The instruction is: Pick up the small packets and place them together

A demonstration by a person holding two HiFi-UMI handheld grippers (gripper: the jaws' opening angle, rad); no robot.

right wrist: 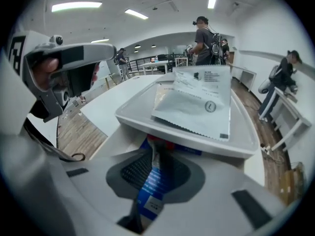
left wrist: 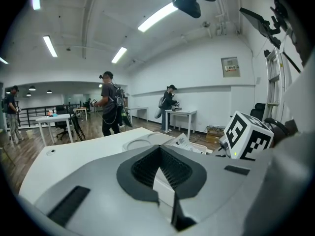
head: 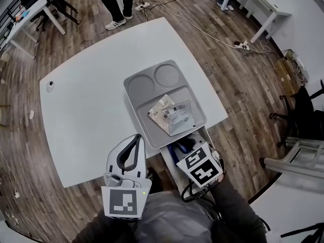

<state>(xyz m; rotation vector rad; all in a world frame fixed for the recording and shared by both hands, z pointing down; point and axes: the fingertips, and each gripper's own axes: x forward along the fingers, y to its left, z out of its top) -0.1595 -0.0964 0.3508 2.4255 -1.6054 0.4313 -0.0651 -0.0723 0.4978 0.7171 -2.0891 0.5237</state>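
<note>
A flat silvery packet point(head: 180, 118) with a printed label is seen lying in the large compartment of the grey tray point(head: 142, 85), partly overlapping a crinkled clear packet point(head: 161, 108) (contents not readable). A blue packet point(right wrist: 149, 188) with white print is held edge-on, pinched in the jaws of the right gripper point(right wrist: 156, 149), just outside the tray's near rim.

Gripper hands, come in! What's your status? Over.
Left gripper shut, empty. Right gripper shut on blue packet, at tray edge. Other packets in tray. Nothing blocking.
</note>
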